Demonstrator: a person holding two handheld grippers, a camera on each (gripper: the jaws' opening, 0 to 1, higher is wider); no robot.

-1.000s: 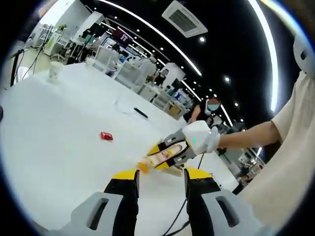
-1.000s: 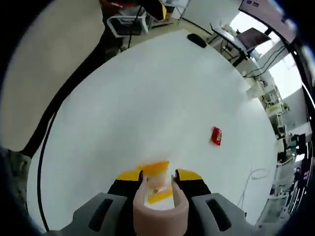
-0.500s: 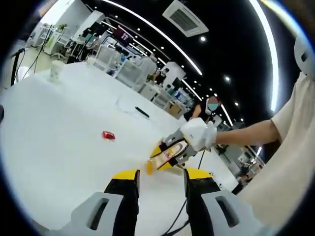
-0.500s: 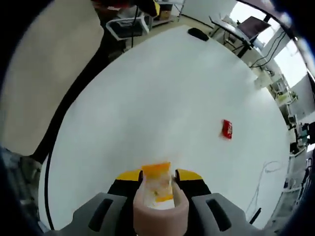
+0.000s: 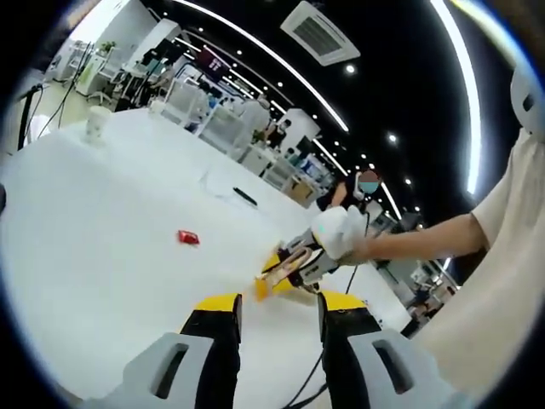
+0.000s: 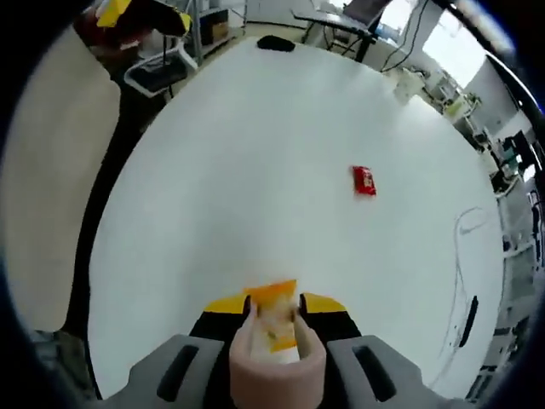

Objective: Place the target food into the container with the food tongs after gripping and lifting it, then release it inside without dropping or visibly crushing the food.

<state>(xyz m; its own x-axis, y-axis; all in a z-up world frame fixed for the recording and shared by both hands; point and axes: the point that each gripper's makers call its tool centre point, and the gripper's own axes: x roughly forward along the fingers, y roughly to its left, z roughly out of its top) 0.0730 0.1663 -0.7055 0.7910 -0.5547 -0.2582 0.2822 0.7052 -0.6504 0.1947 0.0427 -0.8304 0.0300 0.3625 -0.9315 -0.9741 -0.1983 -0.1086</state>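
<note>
Food [image 6: 274, 308], an orange-yellow piece, sits pinched between the tips of my pink tongs [image 6: 277, 358], above the white table [image 6: 255, 153]. My right gripper [image 6: 274, 308] is closed around the tongs, pressing their arms nearly together on the food. My left gripper [image 5: 278, 305] holds nothing, jaws parted, with a red packet [image 5: 188, 237] lying far left on the table.
</note>
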